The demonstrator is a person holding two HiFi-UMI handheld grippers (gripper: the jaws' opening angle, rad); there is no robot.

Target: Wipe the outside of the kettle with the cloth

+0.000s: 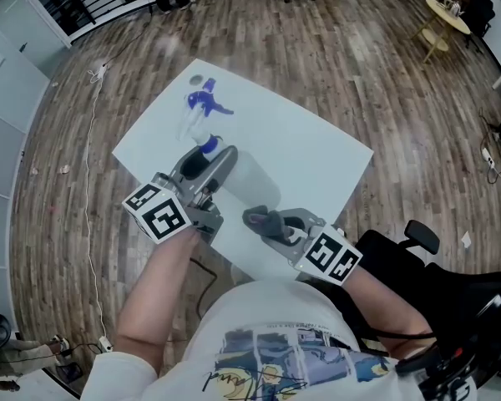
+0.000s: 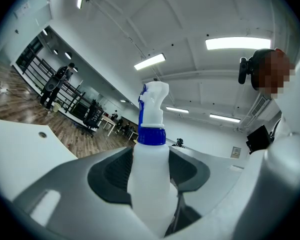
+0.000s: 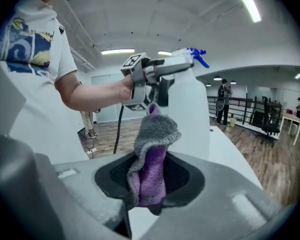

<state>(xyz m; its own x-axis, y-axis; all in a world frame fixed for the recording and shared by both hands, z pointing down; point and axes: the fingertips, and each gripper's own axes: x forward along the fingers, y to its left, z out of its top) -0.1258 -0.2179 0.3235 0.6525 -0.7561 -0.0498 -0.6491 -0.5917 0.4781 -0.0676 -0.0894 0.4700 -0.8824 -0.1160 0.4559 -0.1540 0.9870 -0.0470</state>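
Fingers (image 3: 187,176) of the right gripper (image 3: 151,184) are pinched shut on a grey-and-purple cloth (image 3: 152,149). It stands up between them in a bunched fold, low in the middle of the right gripper view. In the head view this gripper sits at lower centre, over the near edge of the white bench (image 1: 309,153), with the cloth pointing toward the upper left. Just up and left of it, with a gap between, an upright spray bottle (image 2: 151,134) is held by the left gripper (image 2: 150,179). Its fingers (image 2: 107,174) stand fairly wide apart but clamp the bottle's translucent white body from both sides. The blue collar and trigger head rise above them at the centre of the left gripper view. Each gripper carries a marker cube (image 1: 163,211) at its back end, low in the head view, where the person's bare forearms (image 1: 154,295) reach in from the bottom edge. Wooden floor (image 1: 359,57) surrounds the bench on every side.
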